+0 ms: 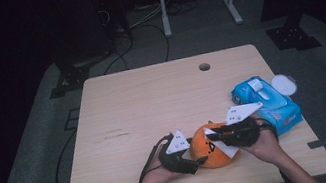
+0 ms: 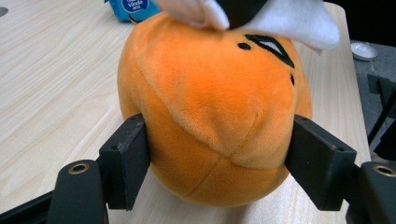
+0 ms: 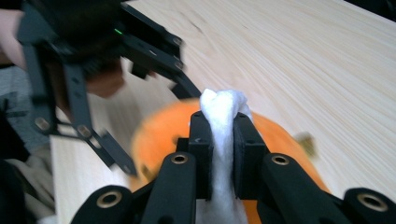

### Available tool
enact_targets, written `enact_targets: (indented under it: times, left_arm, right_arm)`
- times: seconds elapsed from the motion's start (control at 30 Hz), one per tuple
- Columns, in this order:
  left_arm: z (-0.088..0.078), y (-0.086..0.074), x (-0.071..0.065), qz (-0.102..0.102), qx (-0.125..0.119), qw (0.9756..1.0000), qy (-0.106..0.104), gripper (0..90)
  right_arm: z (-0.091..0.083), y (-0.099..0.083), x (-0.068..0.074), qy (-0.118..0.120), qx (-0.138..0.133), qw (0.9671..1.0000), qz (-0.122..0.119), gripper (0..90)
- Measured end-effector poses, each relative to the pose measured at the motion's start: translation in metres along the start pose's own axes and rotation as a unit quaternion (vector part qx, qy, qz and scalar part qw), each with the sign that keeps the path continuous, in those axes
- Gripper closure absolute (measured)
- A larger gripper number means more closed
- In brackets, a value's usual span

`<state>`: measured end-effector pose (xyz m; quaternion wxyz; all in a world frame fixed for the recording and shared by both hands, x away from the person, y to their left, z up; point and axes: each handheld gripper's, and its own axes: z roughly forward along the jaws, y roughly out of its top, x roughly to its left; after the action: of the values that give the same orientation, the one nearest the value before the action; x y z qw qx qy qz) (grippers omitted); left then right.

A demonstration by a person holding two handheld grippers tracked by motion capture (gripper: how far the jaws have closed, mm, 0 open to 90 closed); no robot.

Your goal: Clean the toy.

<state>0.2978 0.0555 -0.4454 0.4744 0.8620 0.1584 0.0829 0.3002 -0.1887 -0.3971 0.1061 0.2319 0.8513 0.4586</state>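
The orange plush toy point(image 1: 208, 147) sits near the 6 o'clock edge of the wooden table point(image 1: 143, 105), between the person's 2 hands. The left gripper point(image 2: 217, 161) comes at it from 9 o'clock; in the left gripper view its 2 black jaws flank the toy's lower sides and touch the fabric, gripping it. The right gripper point(image 3: 219, 140) lies over the toy from 3 o'clock, its jaws clamped on a white wipe point(image 3: 223, 121) that rests against the toy's top. A blue pack of wipes point(image 1: 267, 103), its lid flipped open, lies at 2 o'clock of the toy, close by.
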Motion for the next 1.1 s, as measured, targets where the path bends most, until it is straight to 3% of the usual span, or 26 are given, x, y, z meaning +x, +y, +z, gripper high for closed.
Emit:
enact_targets:
  times: [0.07, 0.13, 0.23, 0.33, 0.43, 0.7, 0.77, 0.87, 0.93, 0.97, 1.1]
  left_arm:
    - [0.001, 0.001, 0.000, 0.002, 0.001, 1.0000, 0.003, 26.6]
    - [0.002, 0.001, 0.000, -0.001, 0.005, 1.0000, 0.006, 26.5]
    - [0.002, 0.000, 0.004, -0.020, 0.002, 0.9998, 0.004, 26.5]
    - [0.001, -0.002, 0.007, -0.030, 0.000, 0.9995, 0.002, 26.6]
    - [0.000, -0.004, 0.010, -0.035, -0.001, 0.9994, 0.000, 26.7]
    - [0.000, -0.003, 0.009, -0.039, -0.008, 0.9992, 0.003, 26.9]
    - [0.001, -0.001, 0.008, -0.036, -0.006, 0.9993, 0.005, 27.4]
    - [0.002, 0.000, 0.008, -0.050, -0.008, 0.9987, 0.008, 27.5]
    - [0.003, 0.001, 0.007, -0.045, -0.005, 0.9989, 0.011, 27.5]
    - [0.004, 0.002, 0.005, -0.041, -0.004, 0.9991, 0.012, 27.2]
    - [0.004, 0.004, -0.002, -0.012, -0.002, 0.9998, 0.019, 27.8]
  right_arm:
    - [-0.002, -0.002, 0.001, 0.003, 0.000, 1.0000, 0.003, 79.7]
    - [0.001, 0.000, 0.010, 0.006, 0.005, 0.9999, -0.011, 79.7]
    - [0.012, 0.007, 0.027, 0.040, 0.009, 0.9986, -0.034, 79.6]
    - [0.020, 0.011, 0.037, 0.033, 0.021, 0.9976, -0.057, 79.6]
    - [0.018, 0.009, 0.030, 0.033, 0.017, 0.9982, -0.047, 79.7]
    - [-0.002, -0.003, 0.002, 0.003, 0.011, 0.9998, -0.016, 79.7]
    - [-0.005, -0.004, 0.003, 0.002, 0.013, 0.9998, -0.017, 79.8]
    - [-0.001, 0.000, 0.013, 0.013, 0.012, 0.9995, -0.026, 79.8]
    - [0.008, 0.004, 0.023, 0.033, 0.014, 0.9988, -0.034, 79.8]
    - [0.015, 0.008, 0.029, 0.035, 0.022, 0.9980, -0.048, 79.7]
    - [0.027, 0.015, 0.036, 0.039, 0.023, 0.9973, -0.057, 79.9]
